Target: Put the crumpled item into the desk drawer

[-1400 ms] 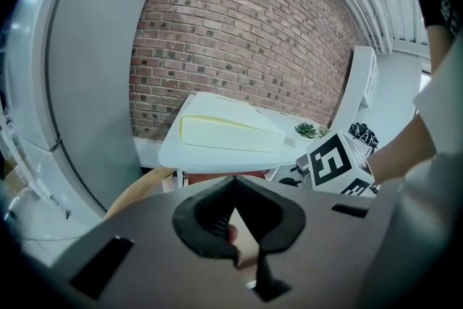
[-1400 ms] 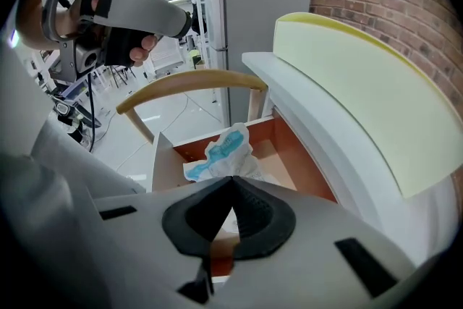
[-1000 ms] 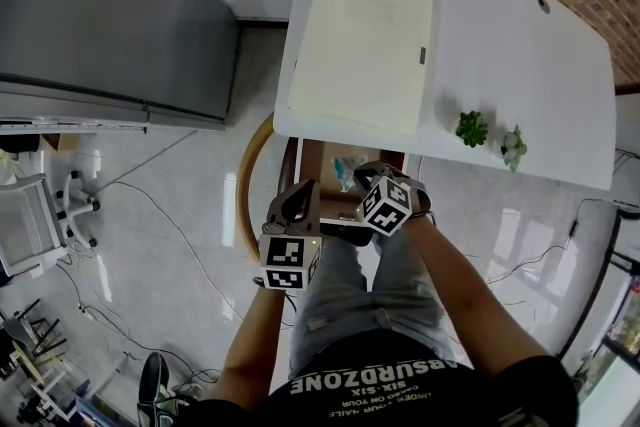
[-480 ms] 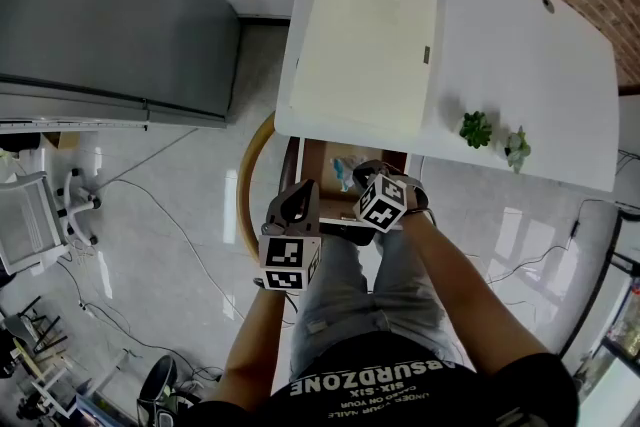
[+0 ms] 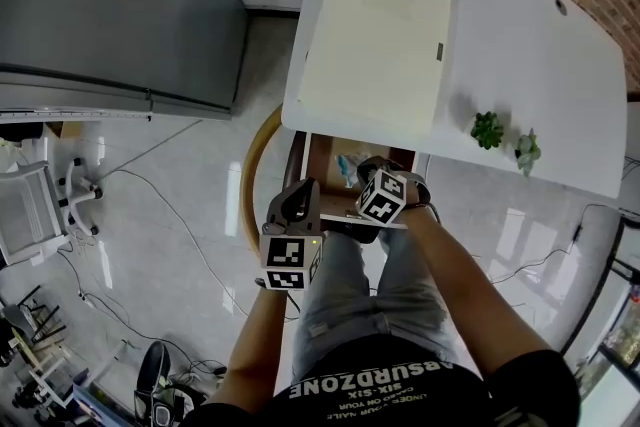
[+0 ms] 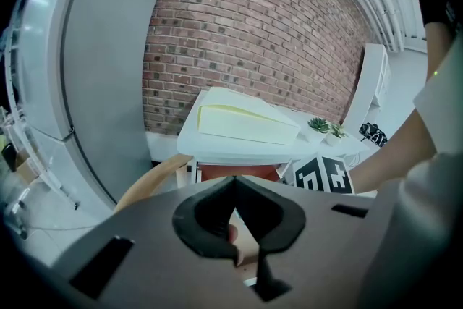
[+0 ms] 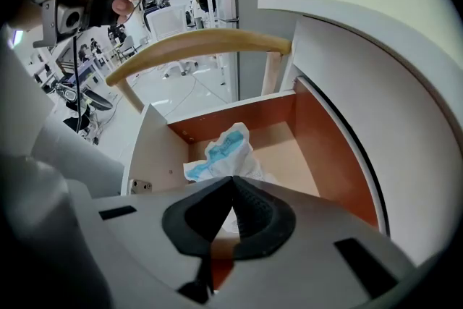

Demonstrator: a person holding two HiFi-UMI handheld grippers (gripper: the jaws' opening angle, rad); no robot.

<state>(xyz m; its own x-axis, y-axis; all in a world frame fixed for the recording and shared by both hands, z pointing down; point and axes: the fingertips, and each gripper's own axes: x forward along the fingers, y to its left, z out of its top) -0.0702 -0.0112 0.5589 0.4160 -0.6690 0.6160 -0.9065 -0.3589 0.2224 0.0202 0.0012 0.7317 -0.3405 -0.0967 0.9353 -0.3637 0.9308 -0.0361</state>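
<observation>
Firstly, at 10 o'clock in the head view there is a big gray cabinet (image 5: 110,5) on the shiny tile floor (image 5: 180,215). The curved wooden chair back (image 5: 256,170) comes next, at 9 o'clock from the open desk drawer (image 5: 325,150).

The left gripper (image 5: 298,200) is held near the middle, its marker cube at 6 o'clock from its jaws. In the left gripper view its two dark fingers (image 6: 210,221) meet at the tips and nothing is between them. It points toward the white desk (image 6: 217,148).

The right gripper (image 5: 345,227) is just beside the left one, at 3 o'clock from it, and it points across the drawer. In the right gripper view its fingers (image 7: 257,217) are also pressed together at the tips, and they hold nothing.

The crumpled item (image 7: 223,152), white with light blue print, lies inside the drawer (image 7: 322,134) on its bottom, beyond the tips. From the head view it (image 5: 349,167) shows at 12 o'clock from the right gripper.

On the desk (image 5: 520,45) a cream flat pad (image 5: 375,40) lies at 12 o'clock from the drawer, and two small green plants (image 5: 488,128) stand close together at 2 o'clock, near the desk edge.
</observation>
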